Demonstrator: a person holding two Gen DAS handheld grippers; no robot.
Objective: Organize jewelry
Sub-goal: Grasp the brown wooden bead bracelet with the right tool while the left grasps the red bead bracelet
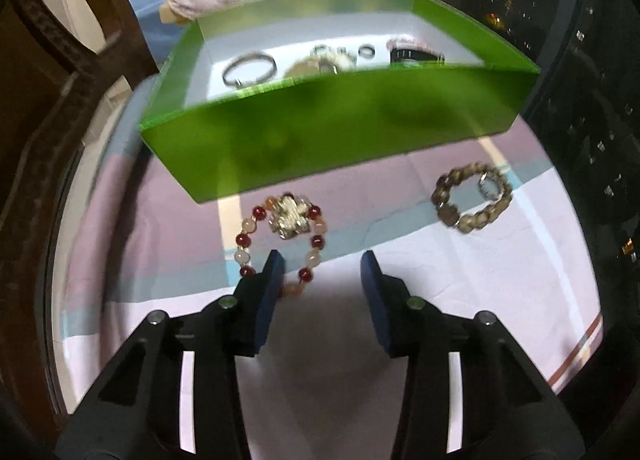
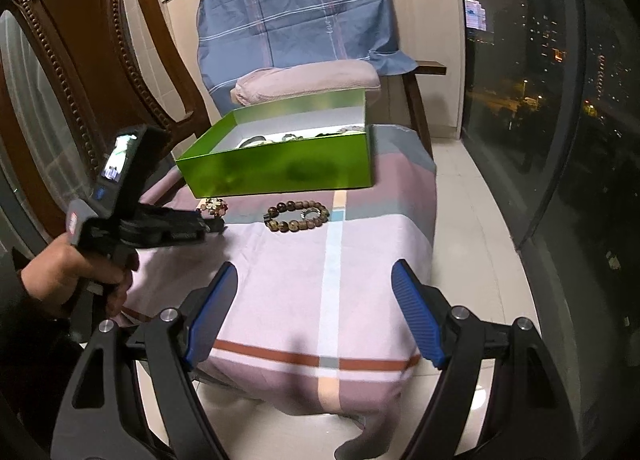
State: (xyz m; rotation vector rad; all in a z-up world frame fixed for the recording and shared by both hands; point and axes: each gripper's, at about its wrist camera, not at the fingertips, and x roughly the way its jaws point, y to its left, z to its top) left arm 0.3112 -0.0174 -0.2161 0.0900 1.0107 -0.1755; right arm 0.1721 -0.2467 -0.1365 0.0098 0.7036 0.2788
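Note:
A green box (image 1: 320,132) with several pieces of jewelry inside stands on the cloth-covered table; it also shows in the right wrist view (image 2: 280,168). A red and pale bead bracelet (image 1: 280,236) with a silver charm lies in front of the box. A brown bead bracelet (image 1: 472,196) lies to its right, also seen in the right wrist view (image 2: 298,216). My left gripper (image 1: 322,264) is open and empty, its left finger over the near edge of the red bracelet (image 2: 214,206). My right gripper (image 2: 314,280) is open and empty, held back above the table's near part.
A pink, grey and blue patchwork cloth (image 2: 320,280) covers the table. A carved wooden chair (image 2: 80,60) stands to the left. A chair draped in blue cloth (image 2: 296,8) with a pink cushion stands behind the box. A dark window (image 2: 540,100) is at the right.

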